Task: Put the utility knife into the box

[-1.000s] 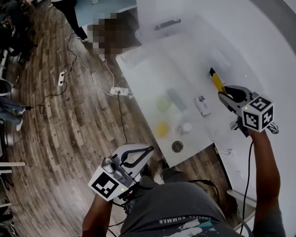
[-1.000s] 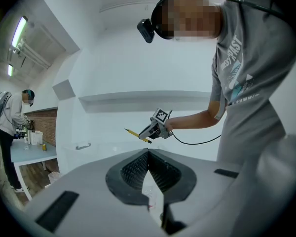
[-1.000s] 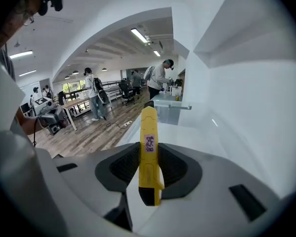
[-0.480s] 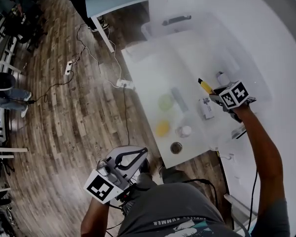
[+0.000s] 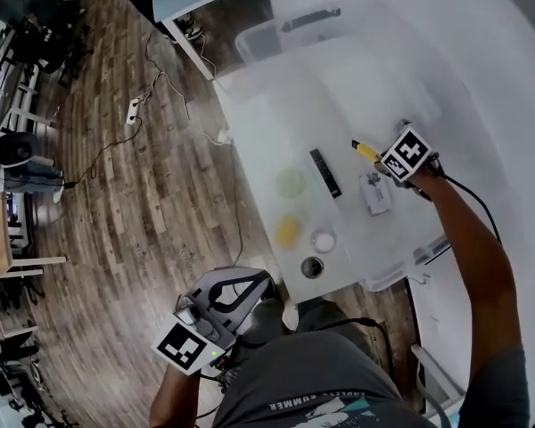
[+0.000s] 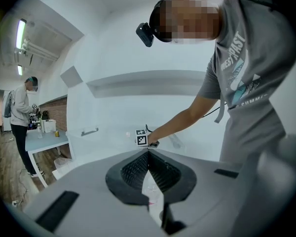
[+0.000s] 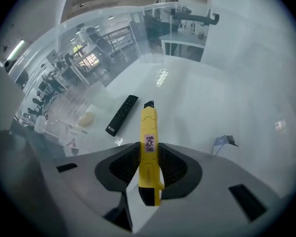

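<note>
My right gripper (image 5: 382,158) is shut on a yellow utility knife (image 5: 366,151) and points steeply down over the white table (image 5: 259,123). In the right gripper view the knife (image 7: 148,144) sticks out forward between the jaws, its black tip toward a black remote. A clear plastic box (image 5: 272,36) with a dark handle stands at the table's far end; its clear wall (image 7: 108,38) rises beyond the knife. My left gripper (image 5: 266,280) hangs low beside the table's near edge, over the wooden floor, jaws shut with nothing between them (image 6: 148,154).
On the table lie a black remote (image 5: 325,173), a green dish (image 5: 291,183), a yellow object (image 5: 288,231), a white cup (image 5: 323,241), a dark round lid (image 5: 312,267) and a small white packet (image 5: 374,193). Cables and a power strip (image 5: 134,110) lie on the floor. A person (image 6: 23,113) stands far off.
My right gripper has come down over the table with the knife and tipped from near level to steeply downward. The left gripper has shifted only slightly.
</note>
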`<state>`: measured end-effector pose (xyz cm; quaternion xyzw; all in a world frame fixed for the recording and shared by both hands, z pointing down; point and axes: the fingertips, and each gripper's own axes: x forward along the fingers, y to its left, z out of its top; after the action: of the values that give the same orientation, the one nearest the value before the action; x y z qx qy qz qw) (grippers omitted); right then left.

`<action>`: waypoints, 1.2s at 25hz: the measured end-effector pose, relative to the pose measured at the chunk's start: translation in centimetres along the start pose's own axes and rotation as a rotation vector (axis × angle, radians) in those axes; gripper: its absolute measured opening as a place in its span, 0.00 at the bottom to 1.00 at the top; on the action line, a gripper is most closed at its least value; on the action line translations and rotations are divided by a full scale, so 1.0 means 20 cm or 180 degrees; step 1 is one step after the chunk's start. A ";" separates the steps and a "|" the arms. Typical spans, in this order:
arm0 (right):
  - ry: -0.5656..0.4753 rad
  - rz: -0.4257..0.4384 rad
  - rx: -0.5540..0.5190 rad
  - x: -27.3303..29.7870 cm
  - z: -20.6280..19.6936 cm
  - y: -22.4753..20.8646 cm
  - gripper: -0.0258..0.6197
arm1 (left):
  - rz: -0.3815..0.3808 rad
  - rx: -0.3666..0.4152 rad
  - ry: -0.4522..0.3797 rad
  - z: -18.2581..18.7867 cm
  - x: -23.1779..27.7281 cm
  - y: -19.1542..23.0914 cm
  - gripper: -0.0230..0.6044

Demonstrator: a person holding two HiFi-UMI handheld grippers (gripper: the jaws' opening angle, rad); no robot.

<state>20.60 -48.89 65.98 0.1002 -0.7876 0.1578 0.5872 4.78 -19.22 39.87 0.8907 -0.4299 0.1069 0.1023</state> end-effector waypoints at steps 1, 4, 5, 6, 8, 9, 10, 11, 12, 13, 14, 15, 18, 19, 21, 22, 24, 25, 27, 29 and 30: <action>0.0032 0.0029 -0.0055 0.02 0.01 -0.01 0.23 | 0.0001 -0.0017 0.0025 0.00 0.02 0.00 0.05; 0.0174 0.0083 -0.0265 0.08 0.01 -0.04 0.23 | -0.0010 -0.0050 0.0091 0.00 0.09 -0.01 0.05; 0.0228 0.0100 -0.0320 0.11 0.00 -0.05 0.23 | -0.0021 -0.0052 0.0113 0.00 0.11 -0.01 0.05; 0.0276 0.0123 -0.0364 0.13 -0.01 -0.07 0.23 | -0.0036 -0.0050 0.0140 0.00 0.14 -0.02 0.05; 0.0365 0.0178 -0.0435 0.19 -0.04 -0.09 0.23 | -0.0078 -0.0045 0.0209 0.00 0.19 -0.02 0.05; 0.0405 0.0202 -0.0465 0.21 -0.05 -0.10 0.23 | -0.0103 -0.0050 0.0247 -0.01 0.21 -0.03 0.05; 0.0436 0.0222 -0.0487 0.23 -0.07 -0.11 0.23 | -0.0129 -0.0059 0.0281 -0.01 0.23 -0.03 0.05; 0.0459 0.0238 -0.0498 0.25 -0.08 -0.11 0.23 | -0.0154 -0.0071 0.0310 -0.01 0.26 -0.03 0.05; 0.0478 0.0255 -0.0501 0.26 -0.08 -0.12 0.23 | -0.0176 -0.0084 0.0335 -0.01 0.28 -0.03 0.05; 0.0500 0.0274 -0.0504 0.27 -0.09 -0.12 0.23 | -0.0196 -0.0100 0.0353 -0.01 0.30 -0.02 0.05; 0.0532 0.0290 -0.0514 0.28 -0.09 -0.12 0.23 | -0.0215 -0.0117 0.0367 -0.01 0.32 -0.02 0.05; 0.0570 0.0300 -0.0533 0.28 -0.10 -0.12 0.23 | -0.0235 -0.0132 0.0384 -0.01 0.34 -0.02 0.05; 0.0617 0.0304 -0.0580 0.28 -0.12 -0.12 0.23 | -0.0295 -0.0162 0.0446 -0.02 0.39 -0.01 0.05; 0.0621 0.0312 -0.0570 0.29 -0.12 -0.12 0.23 | -0.0308 -0.0178 0.0451 -0.02 0.41 -0.01 0.05; 0.0654 0.0346 -0.0534 0.30 -0.13 -0.12 0.23 | -0.0336 -0.0201 0.0440 -0.02 0.45 0.01 0.05; 0.0687 0.0372 -0.0524 0.31 -0.14 -0.12 0.23 | -0.0354 -0.0201 0.0430 -0.01 0.46 0.01 0.05; 0.0763 0.0416 -0.0529 0.32 -0.17 -0.10 0.23 | -0.0390 -0.0192 0.0415 0.00 0.49 0.01 0.05; 0.0790 0.0418 -0.0548 0.33 -0.18 -0.10 0.23 | -0.0404 -0.0188 0.0412 0.00 0.50 0.02 0.05; 0.0818 0.0386 -0.0601 0.34 -0.19 -0.11 0.23 | -0.0432 -0.0176 0.0424 0.02 0.52 0.02 0.05; 0.0822 0.0379 -0.0593 0.37 -0.21 -0.12 0.23 | -0.0448 -0.0162 0.0433 0.02 0.52 0.03 0.05; 0.0809 0.0378 -0.0572 0.38 -0.21 -0.13 0.23 | -0.0450 -0.0154 0.0424 0.03 0.52 0.04 0.05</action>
<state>23.09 -49.51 74.69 -0.0203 -0.7224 0.1326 0.6783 10.52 -27.51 42.23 0.9070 -0.3607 0.1479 0.1594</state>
